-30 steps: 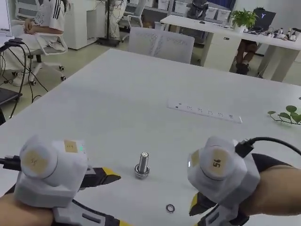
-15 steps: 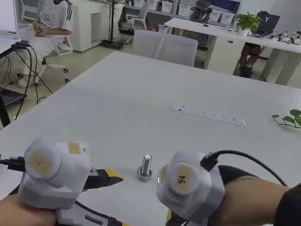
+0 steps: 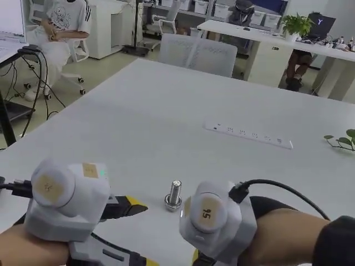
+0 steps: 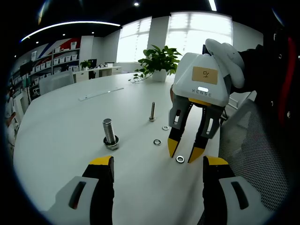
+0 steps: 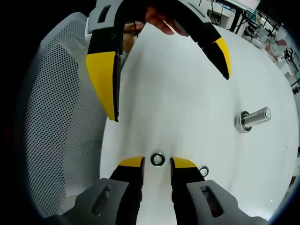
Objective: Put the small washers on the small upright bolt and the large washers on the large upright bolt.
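The right gripper (image 5: 158,164) is held open, its yellow tips close to the white table (image 5: 187,93), and a washer (image 5: 157,159) is straddled between them; whether either tip touches it cannot be told. A second washer (image 5: 203,169) is seen just beside it at 3 o'clock, partly hidden by a jaw. The large upright bolt (image 5: 255,118) is found at 2 o'clock, well apart. The left gripper (image 4: 158,161) is held wide open, with nothing gripped. In its view the small upright bolt (image 4: 152,111) is seen at 12 o'clock, a third washer (image 4: 165,127) near its foot and a fourth washer (image 4: 157,141) nearer the jaws
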### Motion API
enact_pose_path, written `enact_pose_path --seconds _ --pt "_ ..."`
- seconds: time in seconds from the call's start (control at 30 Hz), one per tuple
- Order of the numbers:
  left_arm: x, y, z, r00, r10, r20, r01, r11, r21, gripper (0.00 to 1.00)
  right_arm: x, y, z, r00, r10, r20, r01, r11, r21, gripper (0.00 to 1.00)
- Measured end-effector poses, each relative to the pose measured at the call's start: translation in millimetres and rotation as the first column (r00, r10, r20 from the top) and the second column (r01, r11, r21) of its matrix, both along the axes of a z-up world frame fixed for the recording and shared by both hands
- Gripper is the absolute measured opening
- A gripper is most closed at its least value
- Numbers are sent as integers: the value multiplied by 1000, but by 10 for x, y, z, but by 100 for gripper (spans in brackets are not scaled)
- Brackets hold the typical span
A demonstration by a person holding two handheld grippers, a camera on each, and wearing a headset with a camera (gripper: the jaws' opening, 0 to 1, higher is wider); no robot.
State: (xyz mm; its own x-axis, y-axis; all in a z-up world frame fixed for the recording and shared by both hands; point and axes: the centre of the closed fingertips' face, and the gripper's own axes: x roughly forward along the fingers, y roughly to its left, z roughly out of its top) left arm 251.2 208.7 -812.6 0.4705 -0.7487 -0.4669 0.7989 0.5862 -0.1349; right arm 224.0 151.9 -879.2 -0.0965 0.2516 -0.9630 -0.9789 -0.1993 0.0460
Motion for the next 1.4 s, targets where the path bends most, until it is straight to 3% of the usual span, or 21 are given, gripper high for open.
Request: enact_pose_path --seconds 0.17,0.9,1.4 --pt "0 1 1 1000 0 1 0 1000 -1 77 21 -6 -16 996 62 69 -60 998 -18 21" --pt "11 -5 10 1000 2 4 -2 1000 -3 77 35 -7 -10 996 74 50 -74 997 9 14" --pt "-3 0 9 1000 0 1 0 1000 -1 77 59 -70 -3 999 21 24 -21 1000 5 14"
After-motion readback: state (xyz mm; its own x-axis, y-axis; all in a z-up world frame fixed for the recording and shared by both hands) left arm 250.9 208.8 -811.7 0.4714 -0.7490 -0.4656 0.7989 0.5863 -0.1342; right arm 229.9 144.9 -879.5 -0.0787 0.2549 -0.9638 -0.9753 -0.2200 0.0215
